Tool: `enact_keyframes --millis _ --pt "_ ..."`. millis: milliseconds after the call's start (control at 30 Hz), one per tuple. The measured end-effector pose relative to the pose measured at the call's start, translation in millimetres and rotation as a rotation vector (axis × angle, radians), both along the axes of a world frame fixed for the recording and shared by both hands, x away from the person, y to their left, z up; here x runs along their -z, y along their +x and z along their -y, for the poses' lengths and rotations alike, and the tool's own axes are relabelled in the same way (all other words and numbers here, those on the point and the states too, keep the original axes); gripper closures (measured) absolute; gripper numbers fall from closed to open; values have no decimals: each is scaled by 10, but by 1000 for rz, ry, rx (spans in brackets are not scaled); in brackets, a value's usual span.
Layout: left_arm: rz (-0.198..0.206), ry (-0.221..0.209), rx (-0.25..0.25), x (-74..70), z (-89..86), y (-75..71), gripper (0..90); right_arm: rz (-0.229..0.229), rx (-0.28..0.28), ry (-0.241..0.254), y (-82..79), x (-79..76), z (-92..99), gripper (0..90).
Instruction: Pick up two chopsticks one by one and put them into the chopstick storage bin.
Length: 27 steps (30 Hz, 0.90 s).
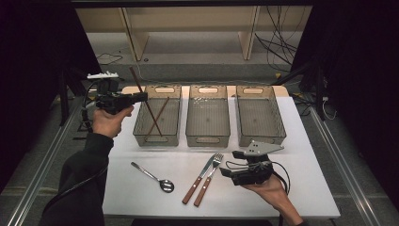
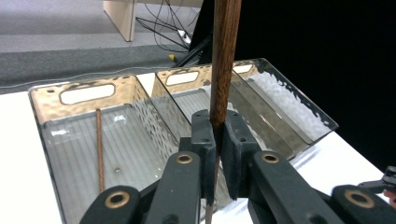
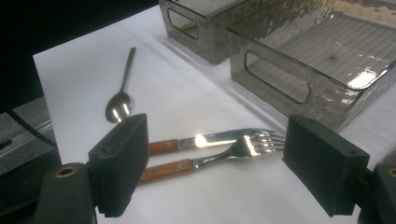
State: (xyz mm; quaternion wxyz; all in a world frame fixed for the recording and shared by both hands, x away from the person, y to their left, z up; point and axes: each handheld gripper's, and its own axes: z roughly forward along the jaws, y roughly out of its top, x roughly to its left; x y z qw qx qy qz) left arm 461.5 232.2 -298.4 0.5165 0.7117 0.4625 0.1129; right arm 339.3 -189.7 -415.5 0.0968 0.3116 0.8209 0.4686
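We see the white worktop [image 1: 141, 188] carrying three clear bins in a row. The left bin [image 1: 157, 136] sits just beside and below our left hand-held gripper [image 1: 141, 97], with one chopstick [image 1: 157, 118] lying slanted inside it. The middle bin [image 1: 207, 136] and the right bin [image 1: 261, 136] lie farther off. Our left hand-held gripper [image 2: 218, 140] is clamped on a second chopstick [image 2: 223, 60], which rises steeply out of its jaws above the left bin. Our right hand-held gripper [image 3: 215, 168] stands with jaws wide apart, nothing pressed between them; the fork [image 3: 224, 154] and knife [image 3: 205, 140] lie on the worktop just ahead of it, the spoon [image 3: 122, 93] beyond.
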Motion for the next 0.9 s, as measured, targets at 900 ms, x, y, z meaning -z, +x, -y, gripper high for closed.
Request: enact_keyframes --millis 900 --pt "-77 124 -112 295 85 527 841 -6 -9 -4 -5 26 -10 231"
